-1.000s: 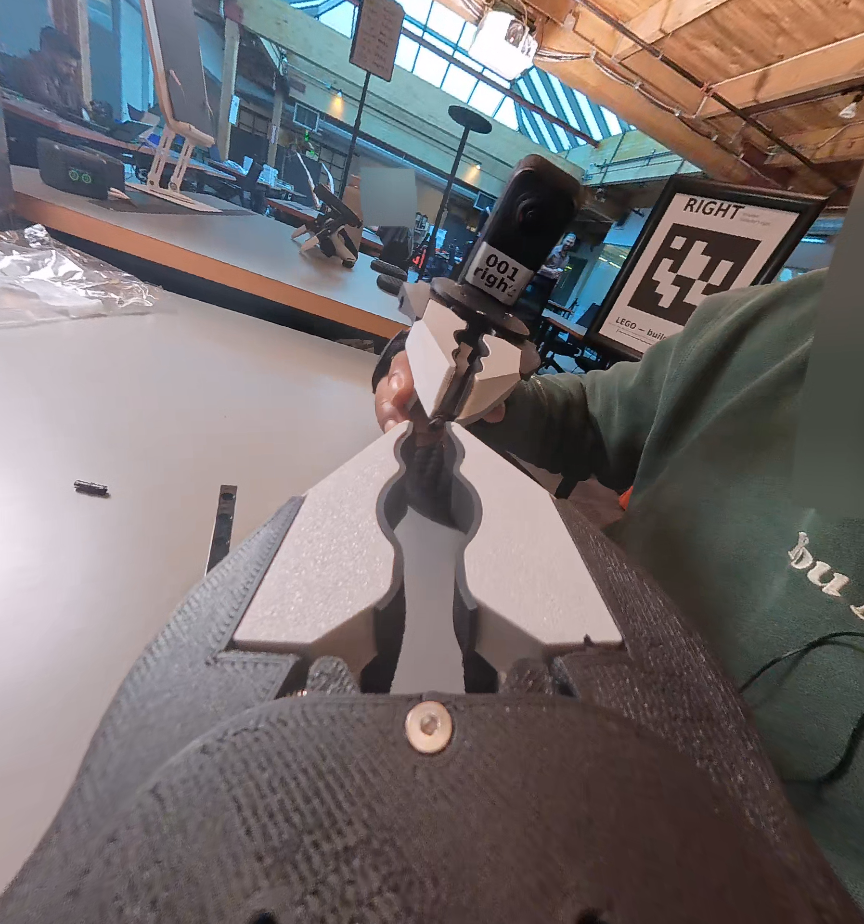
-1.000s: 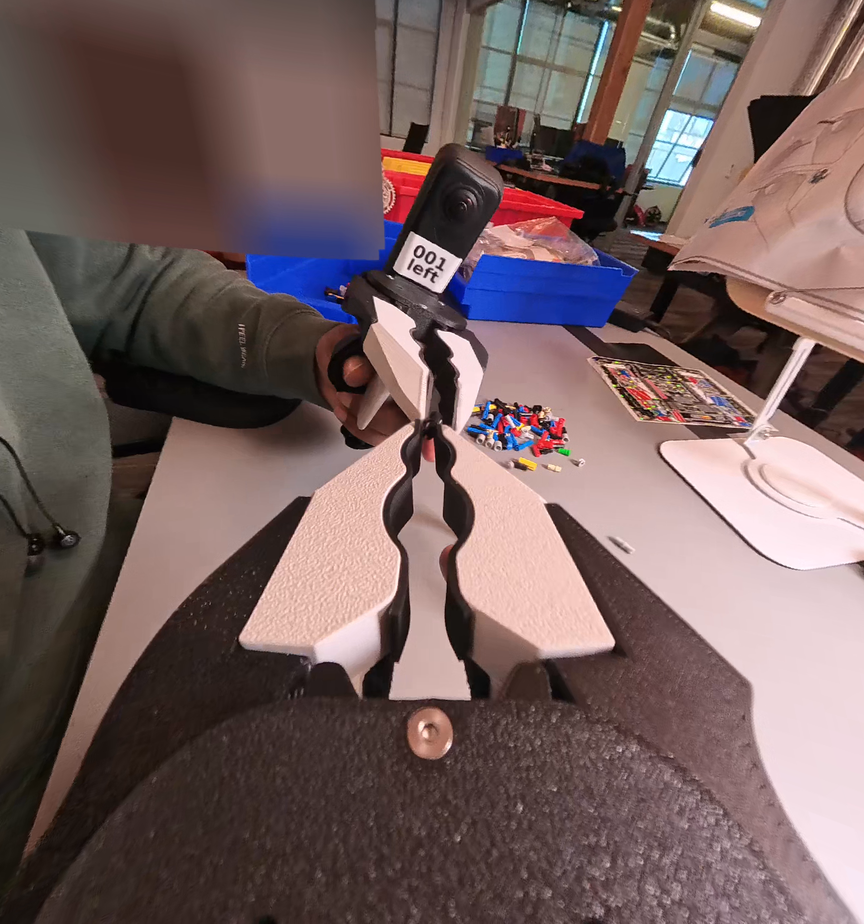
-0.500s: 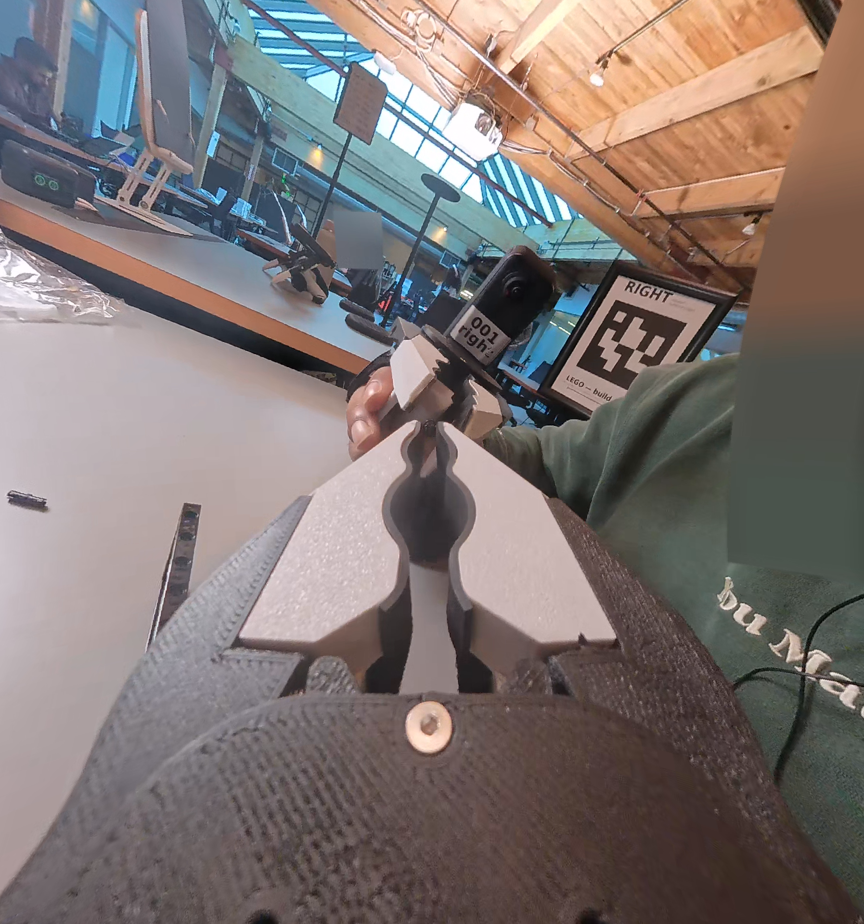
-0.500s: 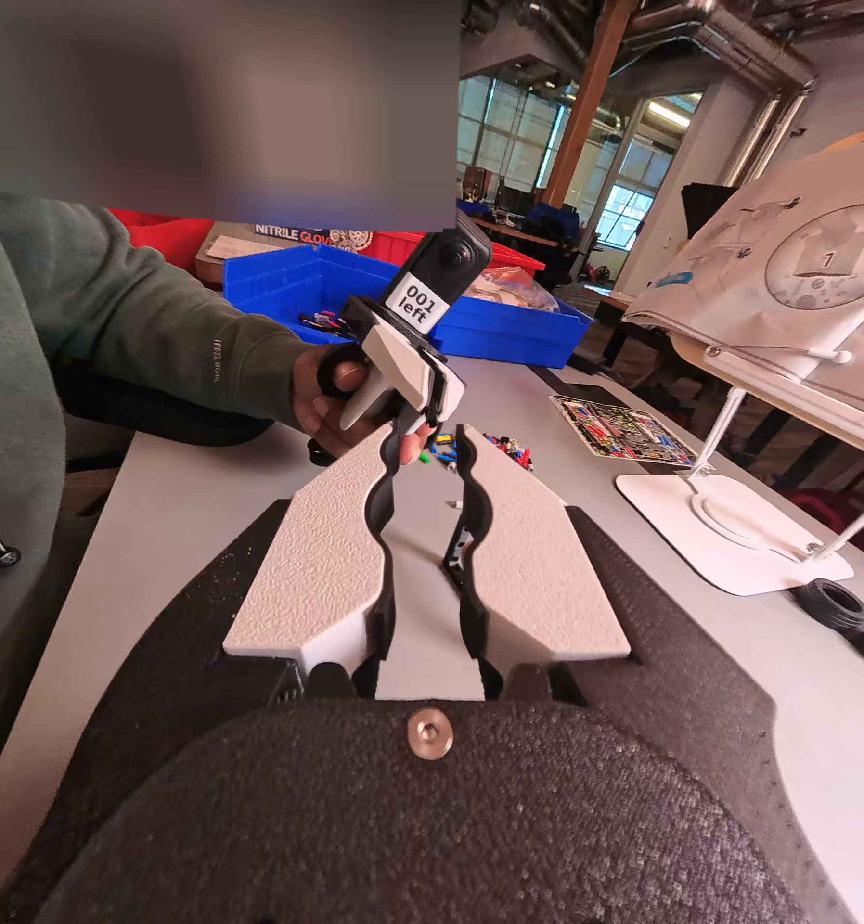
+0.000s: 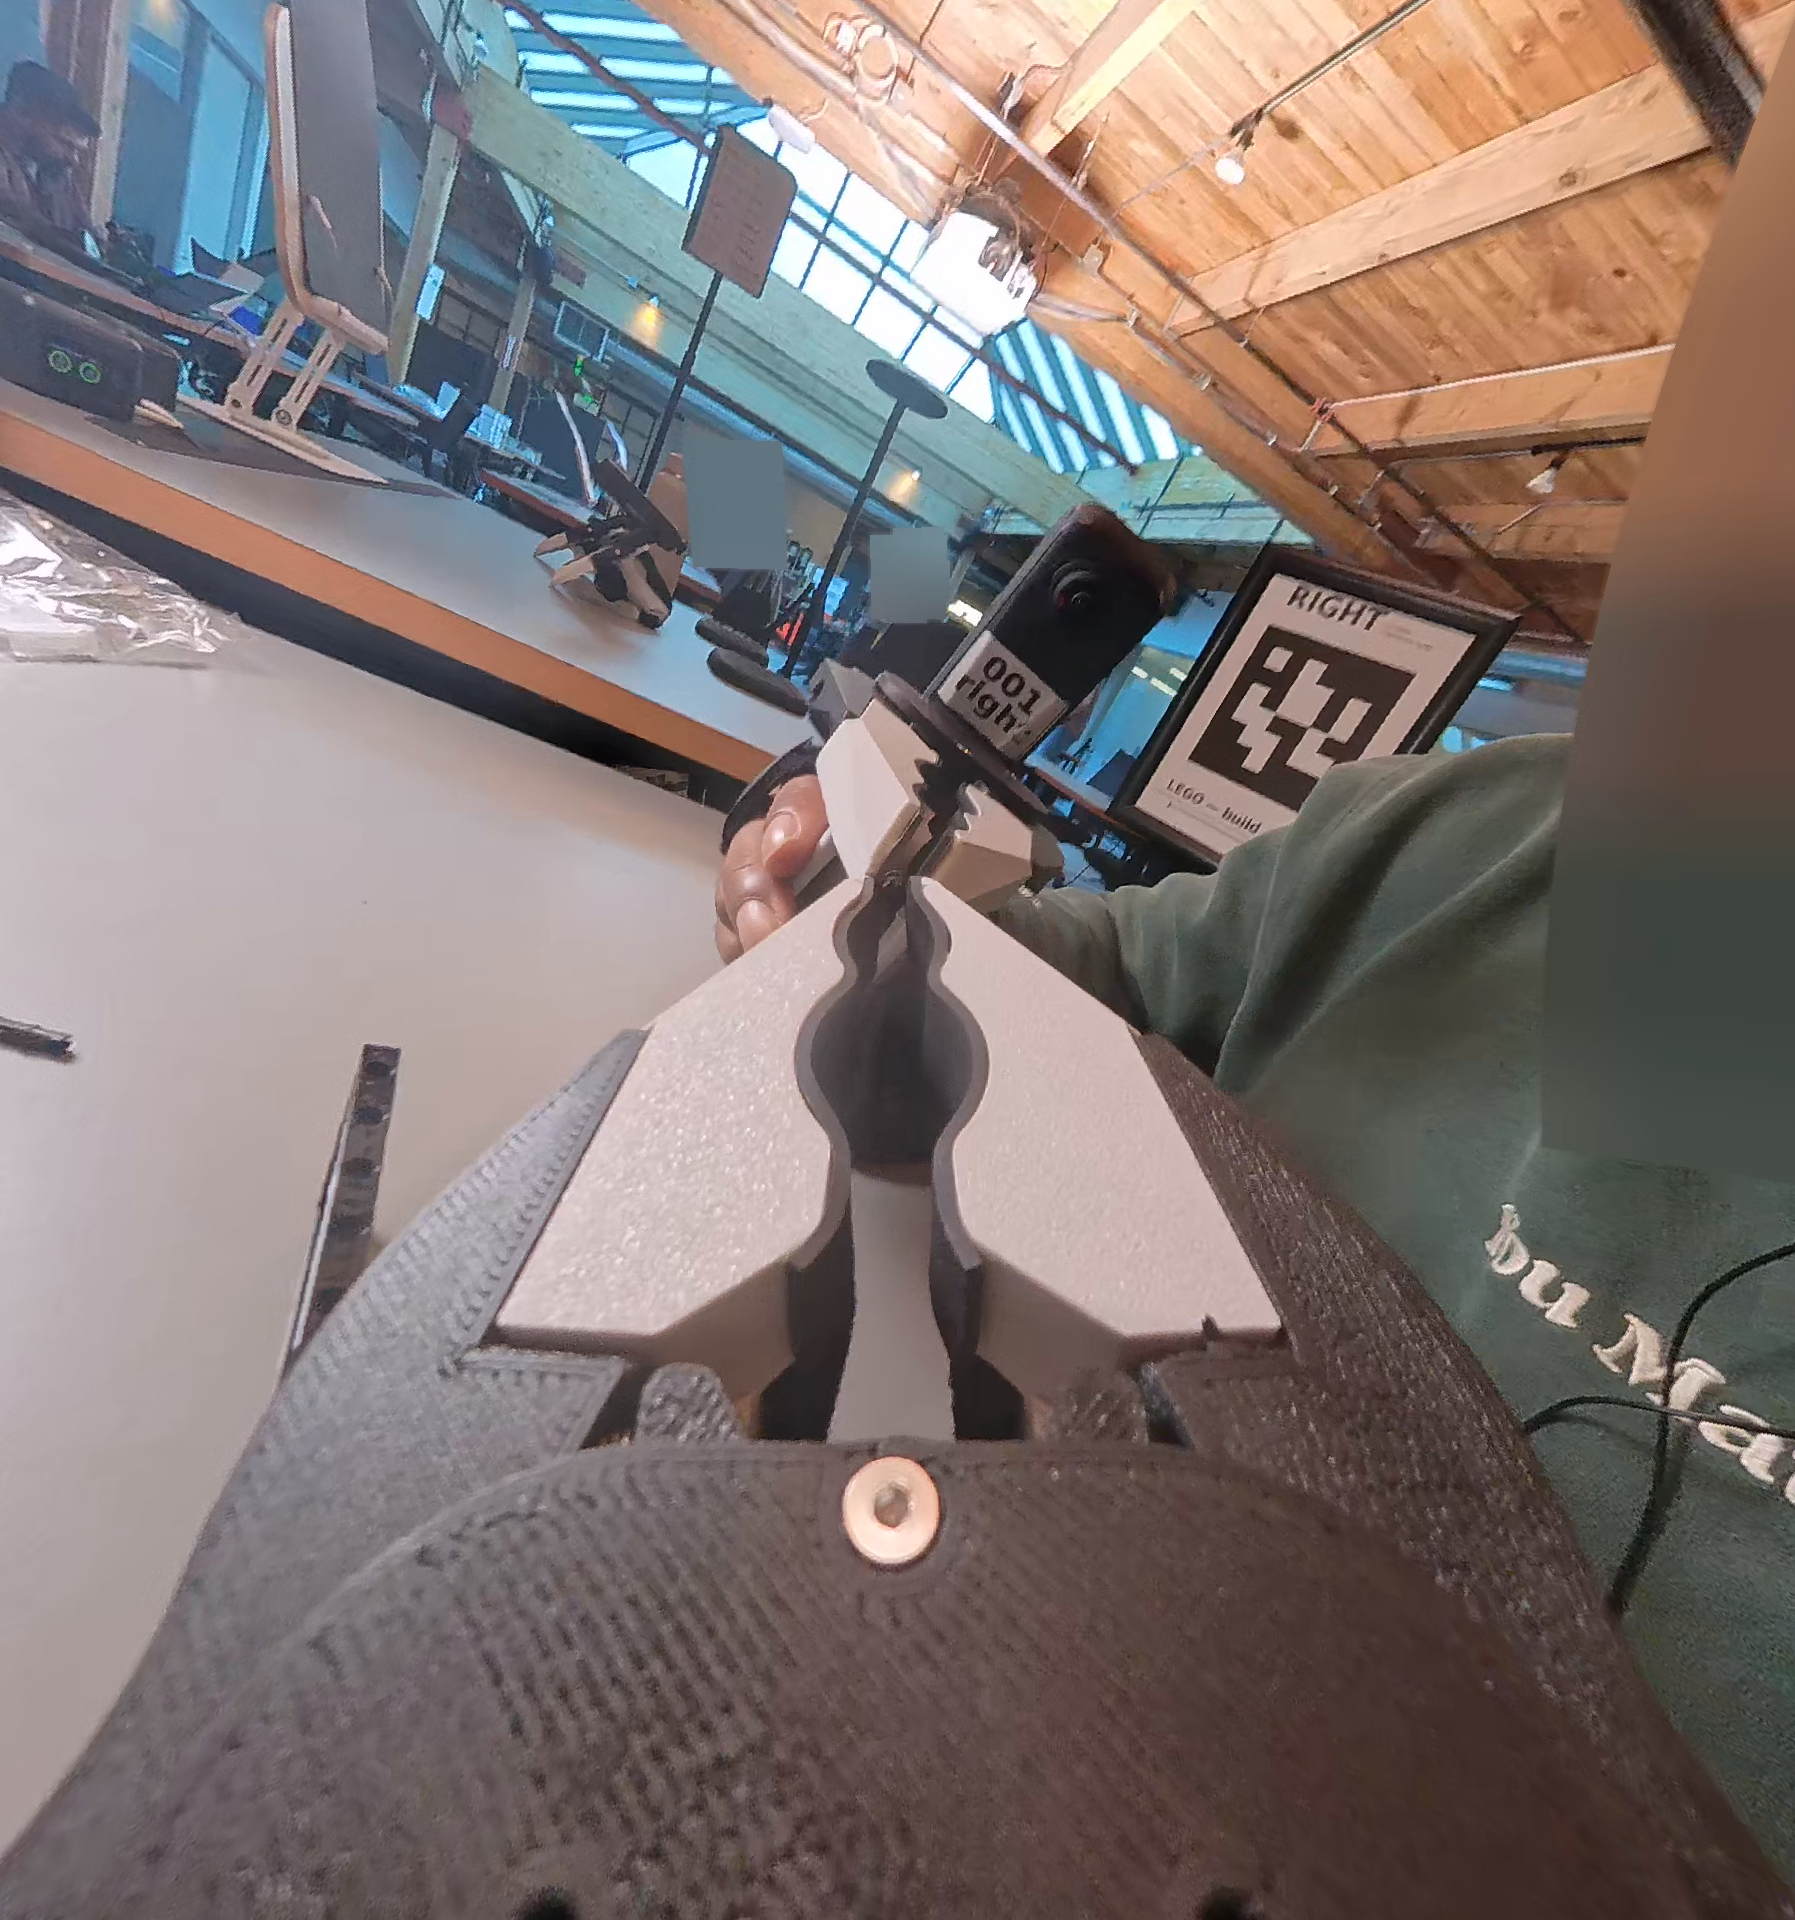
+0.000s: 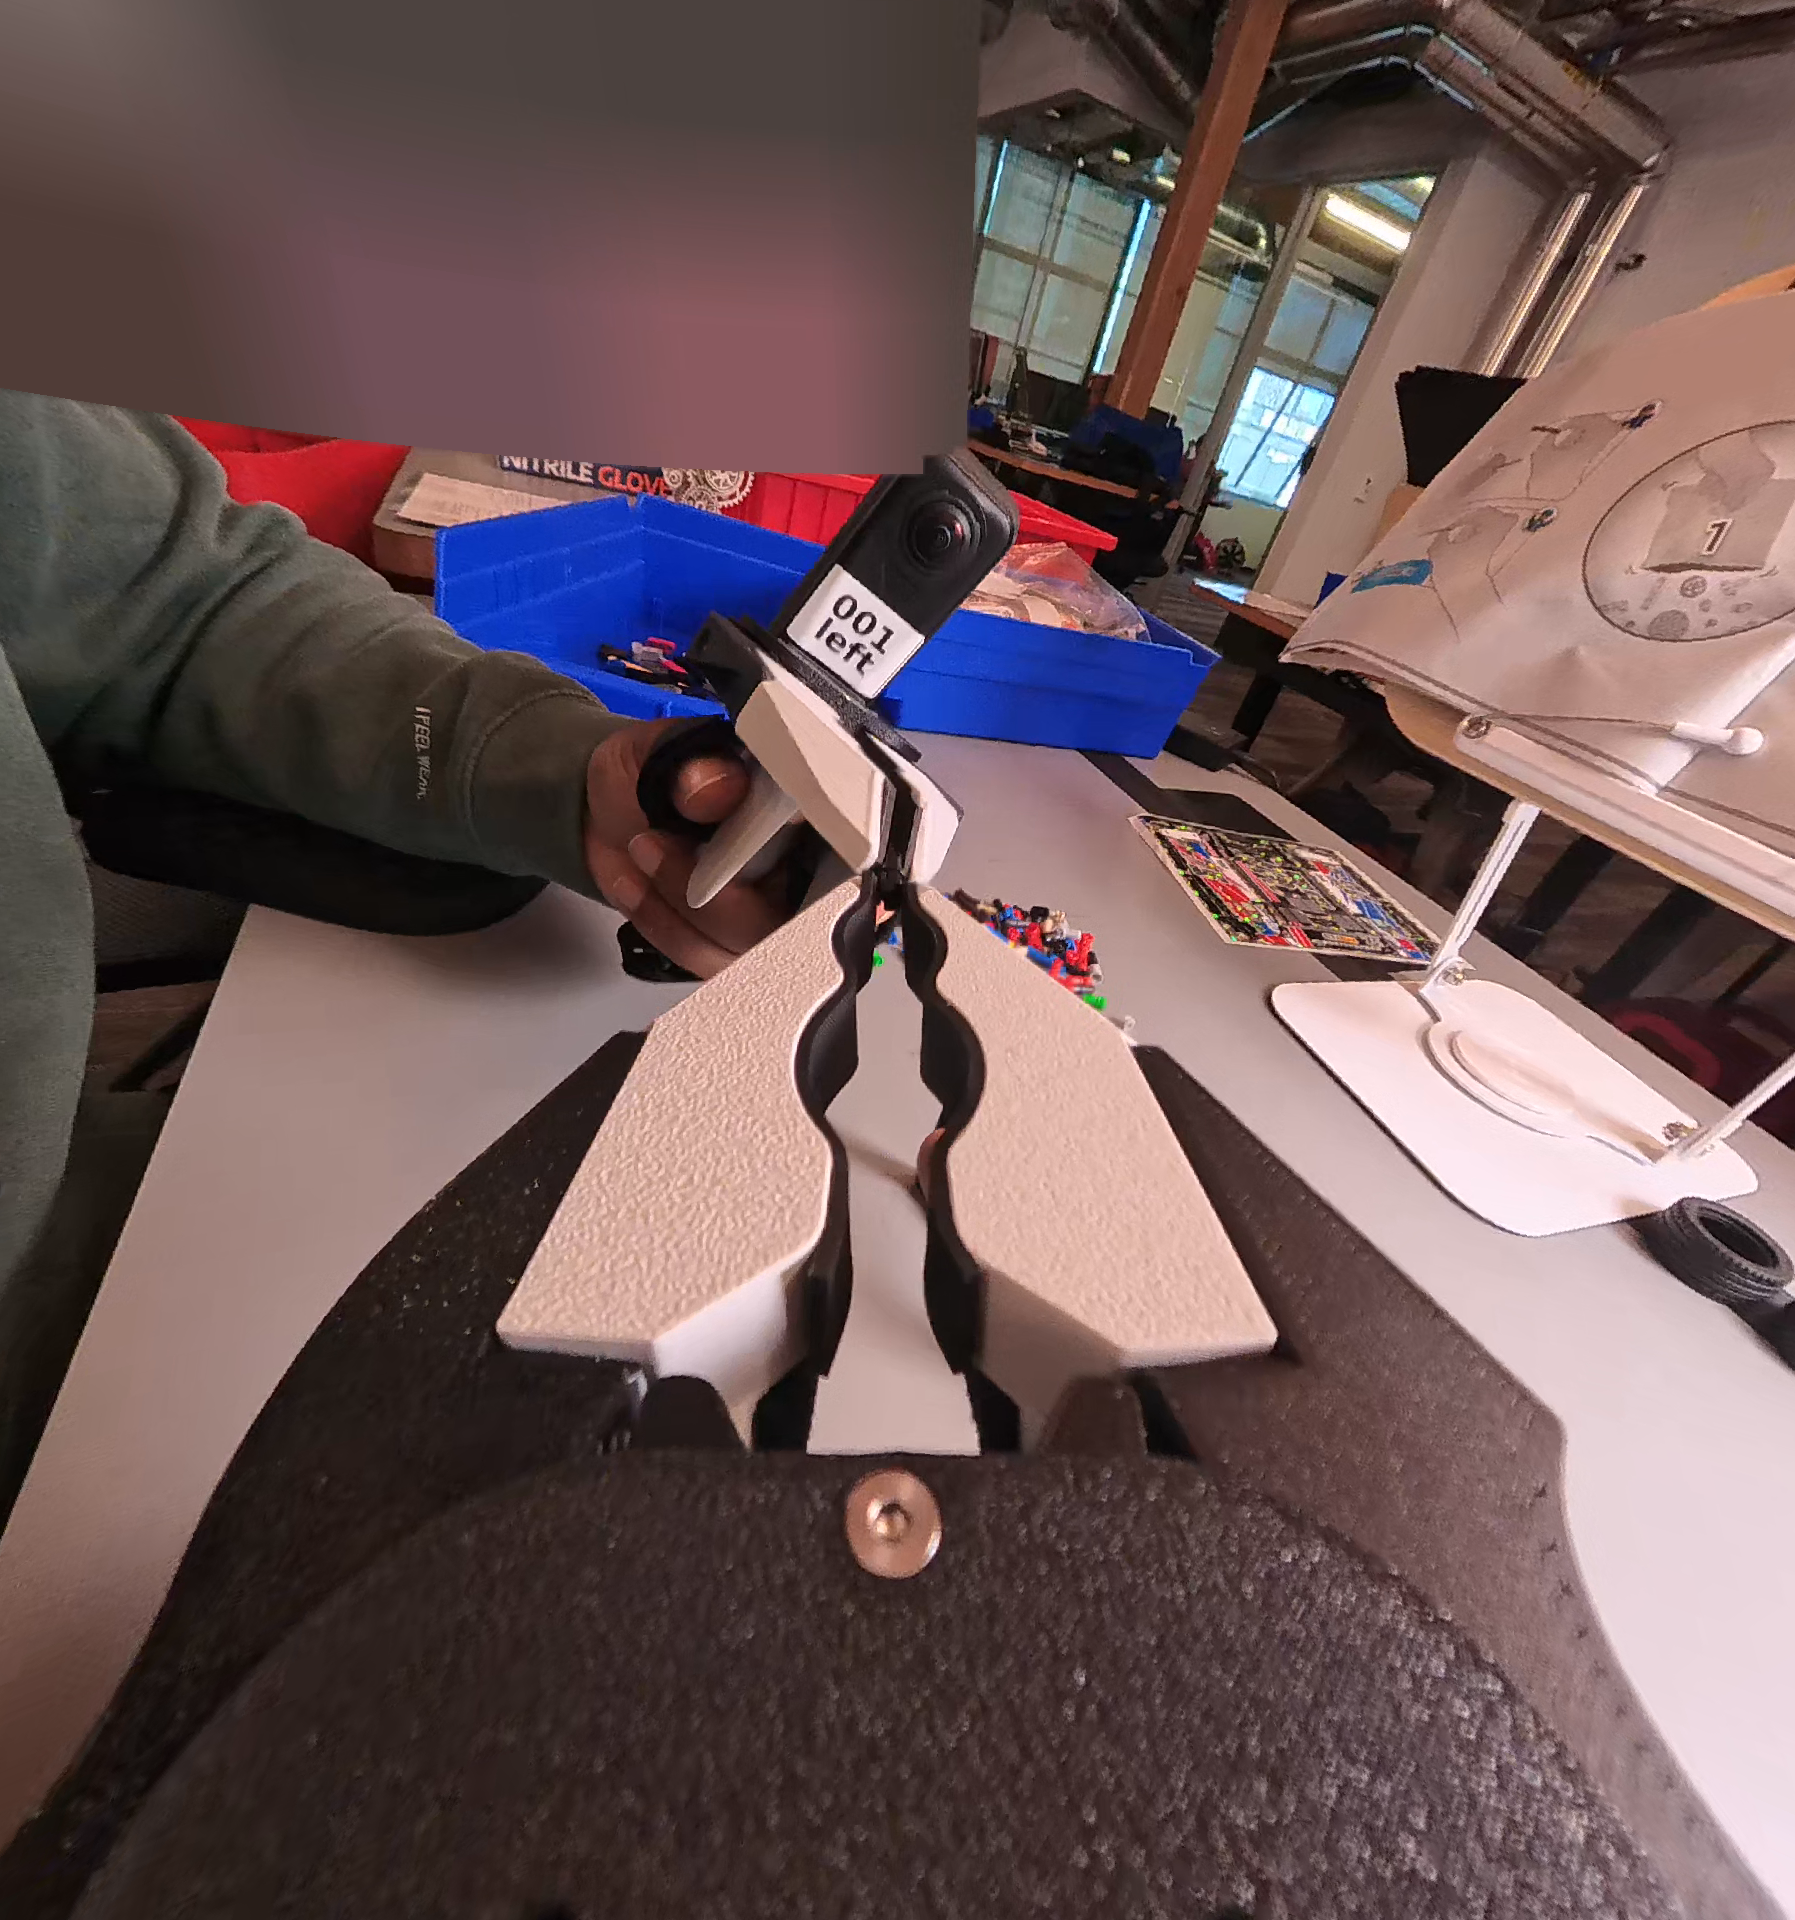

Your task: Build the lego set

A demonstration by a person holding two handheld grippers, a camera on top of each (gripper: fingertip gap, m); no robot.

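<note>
Left gripper (image 5: 888, 904): sitting in the lower centre of the left wrist view, its jaws pressed nearly together at the tips and pinching a small dark lego piece (image 5: 885, 940). In the right wrist view the same gripper (image 6: 888, 868) is appearing at centre, a hand (image 6: 664, 842) gripping its handle.

Right gripper (image 6: 888, 899): filling the lower centre of the right wrist view, jaws closing tip to tip on the same small piece (image 6: 885, 914), a fingertip showing in the gap lower down. In the left wrist view this gripper (image 5: 903, 883) is pointing down from the centre right, its tips meeting the left gripper's tips.

Both grippers are being held tip to tip above the grey bench (image 6: 373, 1060), the piece caught between them.

Loose lego parts (image 6: 1028, 940): a many-coloured heap lying on the bench just behind the right gripper's tips.

Black beam (image 5: 353, 1174): a long holed strip lying on the bench at left centre of the left wrist view, partly hidden by the gripper body. Small dark pin (image 5: 31, 1034) lying well apart at the left edge.

Black tyres (image 6: 1766, 1288): resting at the right edge, near the white stand (image 6: 1495, 1091) carrying the instruction booklet (image 6: 1620, 561).

Sticker sheet (image 6: 1288, 899): lying flat at centre right.

Blue bins (image 6: 1028, 665): standing along the far edge of the bench.

Clear plastic wrap (image 5: 51, 592): crumpled at the left edge.
</note>
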